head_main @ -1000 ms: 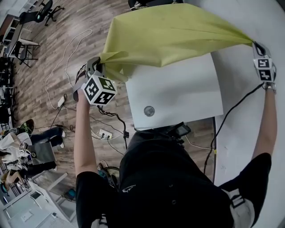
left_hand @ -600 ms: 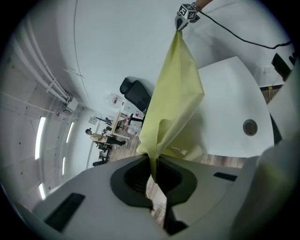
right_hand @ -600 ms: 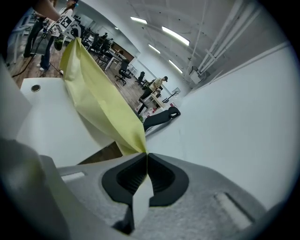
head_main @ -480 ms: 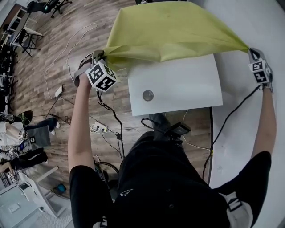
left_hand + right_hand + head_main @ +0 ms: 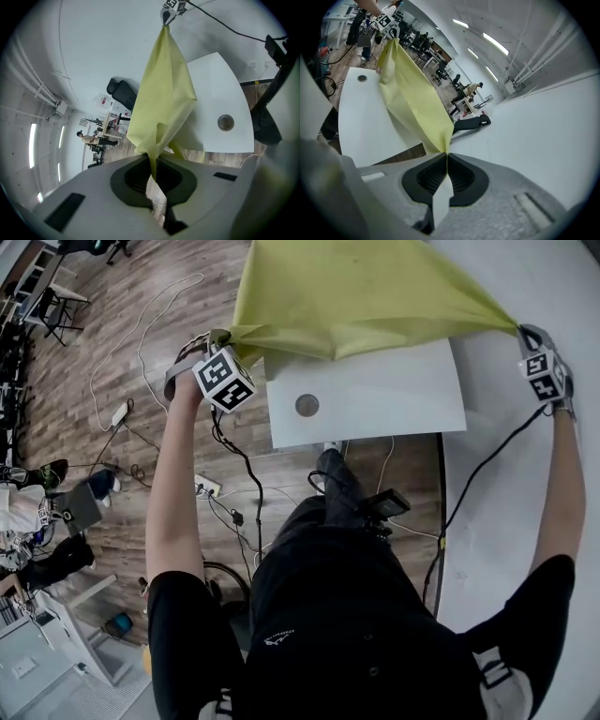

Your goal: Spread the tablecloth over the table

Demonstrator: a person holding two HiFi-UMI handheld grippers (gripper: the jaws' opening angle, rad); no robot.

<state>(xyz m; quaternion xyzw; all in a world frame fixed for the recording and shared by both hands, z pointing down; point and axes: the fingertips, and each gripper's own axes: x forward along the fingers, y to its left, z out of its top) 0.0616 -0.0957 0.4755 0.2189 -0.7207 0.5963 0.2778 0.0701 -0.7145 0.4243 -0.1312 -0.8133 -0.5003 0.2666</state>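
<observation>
A yellow-green tablecloth (image 5: 361,292) hangs stretched in the air above the white table (image 5: 375,399), held by two corners. My left gripper (image 5: 217,338) is shut on its left corner, off the table's left edge over the wood floor. My right gripper (image 5: 521,332) is shut on the right corner, past the table's right edge. In the left gripper view the tablecloth (image 5: 161,98) runs from the jaws up to the other gripper (image 5: 171,5). In the right gripper view the tablecloth (image 5: 415,101) sags over the table (image 5: 361,122) toward the left gripper (image 5: 386,22).
The table has a round cable port (image 5: 307,405). Cables and a power strip (image 5: 208,487) lie on the wood floor at left. A white curved wall (image 5: 525,474) runs along the right. Office chairs (image 5: 56,306) stand far left. My legs stand at the table's near edge.
Both grippers have carried the cloth up and away from me; the cloth now covers more of the table's far part and is pulled tauter.
</observation>
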